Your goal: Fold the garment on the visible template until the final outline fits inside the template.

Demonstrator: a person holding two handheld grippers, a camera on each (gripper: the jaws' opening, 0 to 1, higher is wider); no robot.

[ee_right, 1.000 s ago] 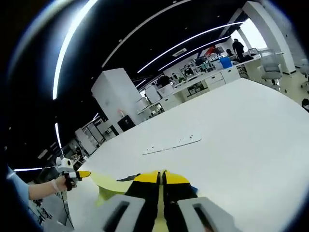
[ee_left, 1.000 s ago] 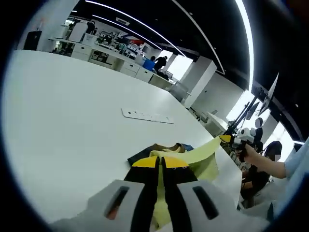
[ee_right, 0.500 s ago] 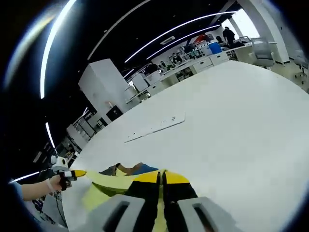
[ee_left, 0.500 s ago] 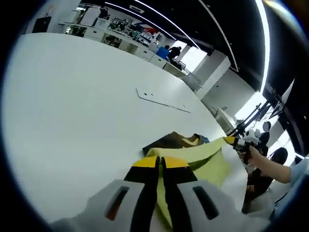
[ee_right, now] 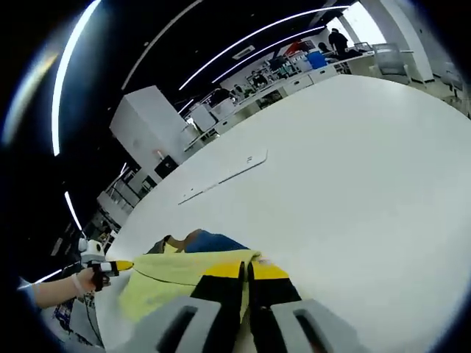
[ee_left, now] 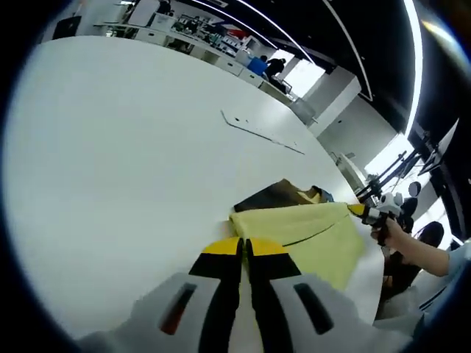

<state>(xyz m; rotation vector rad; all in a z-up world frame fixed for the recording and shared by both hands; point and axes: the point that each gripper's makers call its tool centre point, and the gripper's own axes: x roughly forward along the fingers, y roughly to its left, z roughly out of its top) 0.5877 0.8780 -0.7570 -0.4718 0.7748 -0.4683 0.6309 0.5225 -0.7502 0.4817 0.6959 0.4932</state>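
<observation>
Both grippers are clamped on the yellow garment point(ee_left: 316, 239): left gripper point(ee_left: 244, 254) has its jaws closed with yellow cloth running out between the tips, right gripper point(ee_right: 246, 273) the same on the opposite end. In the left gripper view my right gripper point(ee_left: 366, 212) sits off at the far corner of the cloth with my hand point(ee_left: 394, 234) on it; in the right gripper view my left gripper point(ee_right: 110, 265) shows at the other corner. Garment hangs stretched between the two, its lower part on the white table point(ee_left: 110, 147), with a dark brown and blue section point(ee_left: 283, 195) bunched just behind the yellow panel. A flat pale strip point(ee_left: 261, 134) lies well apart, further up the table; can't tell whether that's part of the template, and I see no clear template outline near the cloth. Handling, as I judge it: light, soft knit, no stiffness, will sag and fold under its own weight wherever it's not tensioned, so corners or hem edges are the right hold and both ends need even pull to keep a straight fold line. Slip risk is low with jaws closed this tight. Versus a second ago: the yellow span was a narrow strip held up off the table; now it's spread into a wide flat panel lower to the surface, and more of the dark section is exposed. Cameras have pitched down toward the table too.
</observation>
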